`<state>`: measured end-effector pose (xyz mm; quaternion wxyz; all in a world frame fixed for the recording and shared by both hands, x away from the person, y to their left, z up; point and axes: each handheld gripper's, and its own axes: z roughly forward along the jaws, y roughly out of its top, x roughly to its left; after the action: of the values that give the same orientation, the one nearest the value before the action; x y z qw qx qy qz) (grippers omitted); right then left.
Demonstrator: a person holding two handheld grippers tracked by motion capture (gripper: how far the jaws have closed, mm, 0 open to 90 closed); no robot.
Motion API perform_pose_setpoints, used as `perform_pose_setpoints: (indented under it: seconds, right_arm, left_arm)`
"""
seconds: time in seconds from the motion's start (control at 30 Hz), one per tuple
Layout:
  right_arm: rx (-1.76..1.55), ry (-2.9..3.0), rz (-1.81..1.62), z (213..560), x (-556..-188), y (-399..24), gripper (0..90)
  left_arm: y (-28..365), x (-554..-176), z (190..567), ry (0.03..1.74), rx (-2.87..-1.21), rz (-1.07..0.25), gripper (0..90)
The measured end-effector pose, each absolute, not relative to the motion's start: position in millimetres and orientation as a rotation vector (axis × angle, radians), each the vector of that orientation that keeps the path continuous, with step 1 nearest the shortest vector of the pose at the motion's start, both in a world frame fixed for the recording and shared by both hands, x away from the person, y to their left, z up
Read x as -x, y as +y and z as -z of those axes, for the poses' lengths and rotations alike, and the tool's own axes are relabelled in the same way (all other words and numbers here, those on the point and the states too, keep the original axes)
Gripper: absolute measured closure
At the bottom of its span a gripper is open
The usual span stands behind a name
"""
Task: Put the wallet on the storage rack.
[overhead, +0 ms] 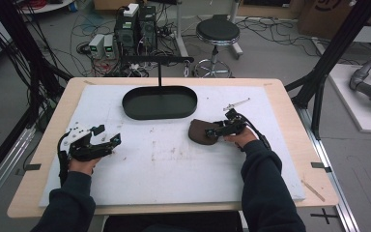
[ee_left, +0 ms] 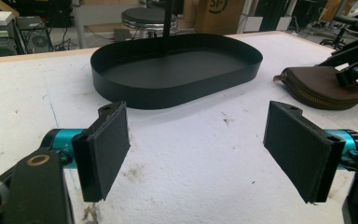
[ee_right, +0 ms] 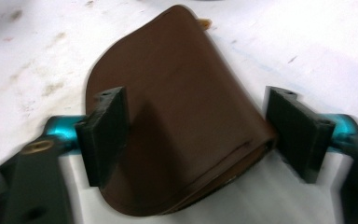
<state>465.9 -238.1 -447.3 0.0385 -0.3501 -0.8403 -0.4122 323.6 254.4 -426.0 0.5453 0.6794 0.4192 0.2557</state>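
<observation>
Nearest the lens, in the right gripper view: two black pads (ee_right: pixel 105 121) of the right gripper (ee_right: pixel 196 130), standing wide and straddling a brown pouch (ee_right: pixel 182 107). Right pad at or against the pouch's edge, left pad over its upper face. Firm pressing not confirmed, so recorded as apart around the pouch, nothing lifted.

Noted, by size:
- Wooden table (overhead: pixel 36 169).
- White mat (overhead: pixel 174 164) over most of it.
- Black oval tray (overhead: pixel 159 116) at the far middle.
- Pouch lying on the mat just right of centre, near the tray's right end but apart from it.
- Small metal piece (overhead: pixel 236 103) beyond the right hand, well clear.

Left gripper (overhead: pixel 107 137) held low at the mat's left, well apart from the pouch, jaws wide, nothing between them.

Judged step: taking hold of the pouch, probably for the tray.

Recommended:
- Centre the pouch between the pads before closing; at present off to one side.
- Bring the pads low enough to catch both leather layers, not the upper one alone.
- Close squarely across the width. Soft leather likely to buckle or slip under a skewed pinch.
- Stay clear of the zip tab (ee_right: pixel 206 22) at the far end.
- Lift straight up first, then carry over the tray wall with room to spare.
- Keep the left gripper parked, ready for support in case of sagging.
</observation>
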Motion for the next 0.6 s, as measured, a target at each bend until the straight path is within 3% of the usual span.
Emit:
perform_pose_setpoints:
  seconds: [0.2,0.23,0.33,0.6]
  right_arm:
    - [1.135,-2.615,1.214,439,-457,-238,35.4]
    - [1.132,-2.653,1.263,432,-449,-243,49.7]
    - [1.126,-2.673,1.365,423,-433,-256,60.9]
    - [1.205,-2.884,1.491,397,-395,-275,70.7]
  left_arm:
    - [257,-322,426,1.002,-1.608,-0.612,22.3]
    - [258,-322,426,1.004,-1.608,-0.614,22.3]
    - [258,-321,426,1.007,-1.607,-0.614,22.3]
    - [255,-321,425,0.998,-1.611,-0.613,22.4]
